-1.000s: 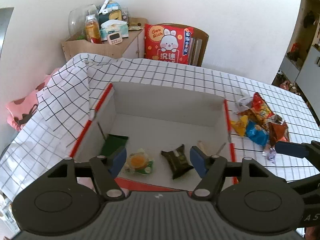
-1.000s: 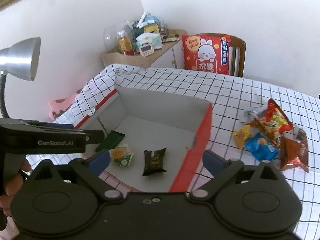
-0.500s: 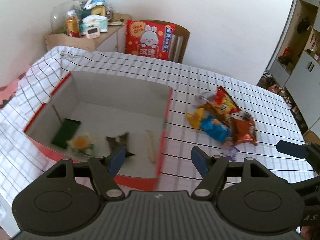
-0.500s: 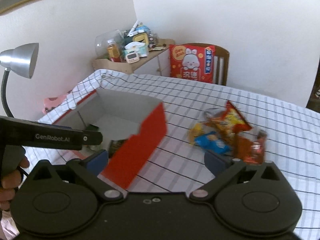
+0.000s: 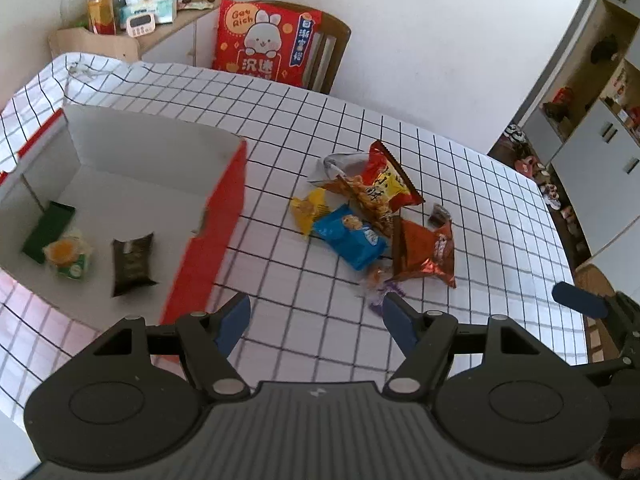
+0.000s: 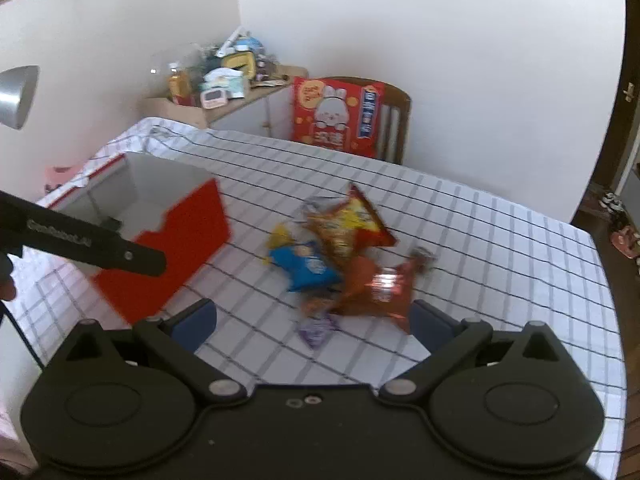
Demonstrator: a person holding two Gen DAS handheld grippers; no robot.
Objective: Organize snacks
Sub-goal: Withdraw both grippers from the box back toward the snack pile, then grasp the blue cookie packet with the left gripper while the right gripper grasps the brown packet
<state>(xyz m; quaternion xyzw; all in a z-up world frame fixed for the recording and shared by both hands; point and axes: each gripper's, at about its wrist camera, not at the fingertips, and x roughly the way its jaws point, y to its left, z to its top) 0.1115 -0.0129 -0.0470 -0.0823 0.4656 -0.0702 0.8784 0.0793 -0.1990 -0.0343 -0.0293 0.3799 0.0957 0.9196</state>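
I hold my left gripper (image 5: 316,320) and right gripper (image 6: 314,326) above the checked tablecloth (image 5: 480,208), both with jaws spread wide and gripping nothing. The snack pile (image 5: 372,220) lies mid-frame, just beyond my fingertips; the red-and-white box (image 5: 216,224) sits at left.

**Table and what lies on it**

The table (image 5: 460,184), draped in a white cloth with a black grid, carries an open red-and-white cardboard box (image 5: 224,200). Right of the box lies a heap of loose snack packets (image 5: 372,216): red-yellow, yellow, blue and brown foil ones, touching or overlapping.
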